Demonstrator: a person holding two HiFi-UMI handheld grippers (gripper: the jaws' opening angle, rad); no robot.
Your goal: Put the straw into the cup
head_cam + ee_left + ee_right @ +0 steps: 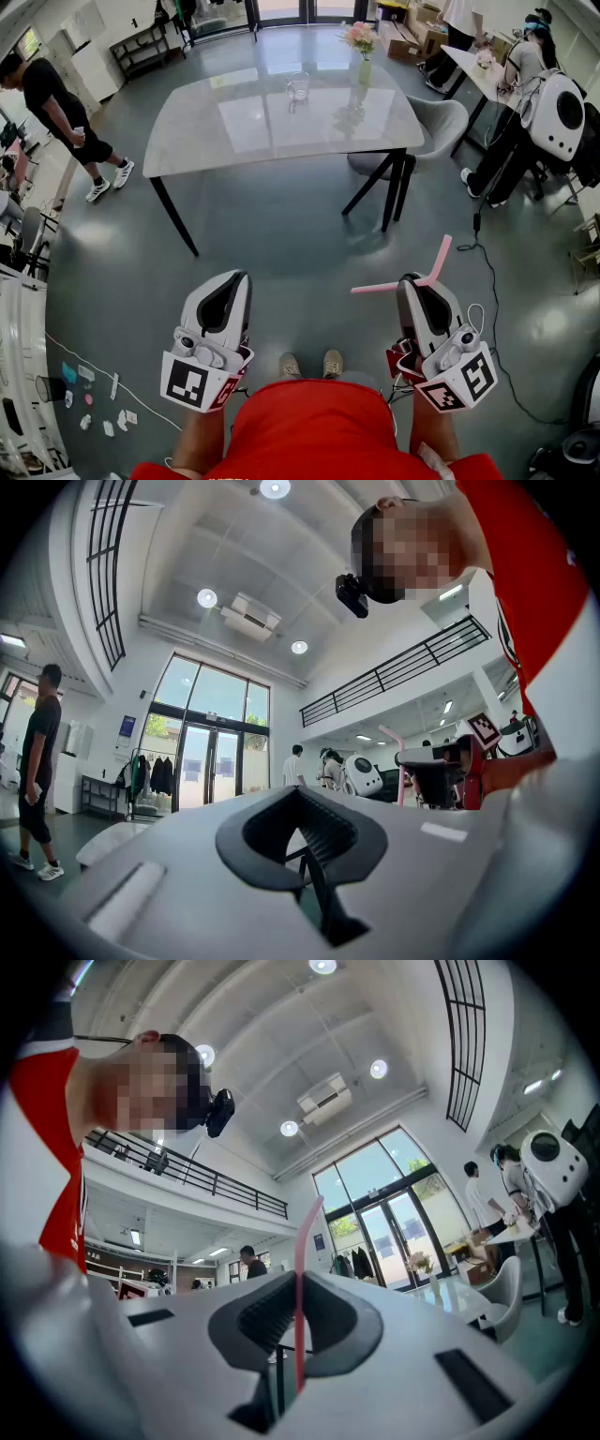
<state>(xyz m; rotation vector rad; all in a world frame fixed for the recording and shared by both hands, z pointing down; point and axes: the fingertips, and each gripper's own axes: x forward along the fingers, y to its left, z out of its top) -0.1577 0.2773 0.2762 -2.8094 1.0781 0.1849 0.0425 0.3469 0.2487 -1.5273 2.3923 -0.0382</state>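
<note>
Two units: left hand-held gripper (232, 278) jaws pressed together, empty; right hand-held gripper (413, 281) pinches the bent pink straw (437, 258). Well ahead, cup (298, 86) stands on table (206, 127).

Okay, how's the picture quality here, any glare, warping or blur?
Head view: window glare sheets across the glossy table, and the glass cup is faint against it. Left gripper view: fisheye bending, dark corners, left claw soft up close. Right gripper view: same bending, pink straw fairly sharp.
</note>
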